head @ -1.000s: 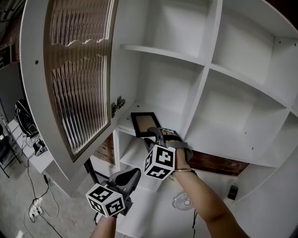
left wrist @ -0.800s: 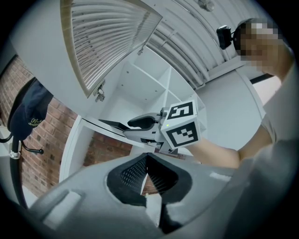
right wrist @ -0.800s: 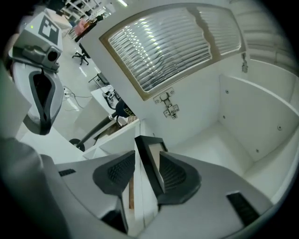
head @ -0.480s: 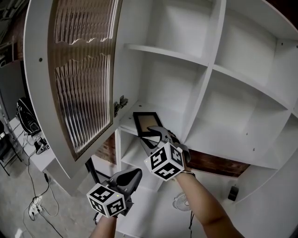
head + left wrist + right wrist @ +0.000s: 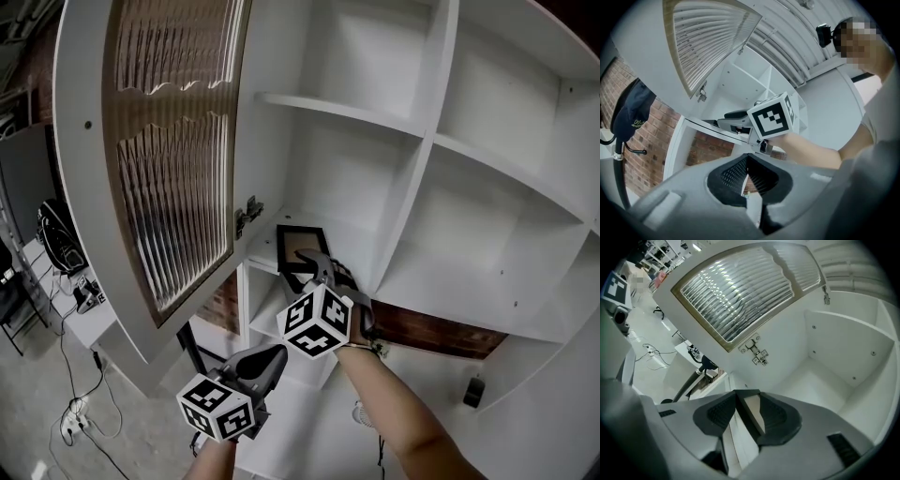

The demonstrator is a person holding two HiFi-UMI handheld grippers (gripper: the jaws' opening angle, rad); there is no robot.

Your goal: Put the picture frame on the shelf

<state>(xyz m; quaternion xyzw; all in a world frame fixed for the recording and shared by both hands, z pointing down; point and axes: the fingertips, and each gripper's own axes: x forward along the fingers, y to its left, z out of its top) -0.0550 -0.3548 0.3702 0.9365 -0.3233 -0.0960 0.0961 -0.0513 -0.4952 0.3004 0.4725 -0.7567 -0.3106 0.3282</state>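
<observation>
Left hand-held gripper (image 5: 746, 157), textured pads (image 5: 732, 175) together

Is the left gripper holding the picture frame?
No, the left gripper has its jaws together with nothing between them; the picture frame is up on the shelf.

Ribbed-glass door (image 5: 169, 159), brick wall (image 5: 644, 140)

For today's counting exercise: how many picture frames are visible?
1: the picture frame is in the cabinet, left side, beside the hinge of the open door. Others may be hidden.
</observation>
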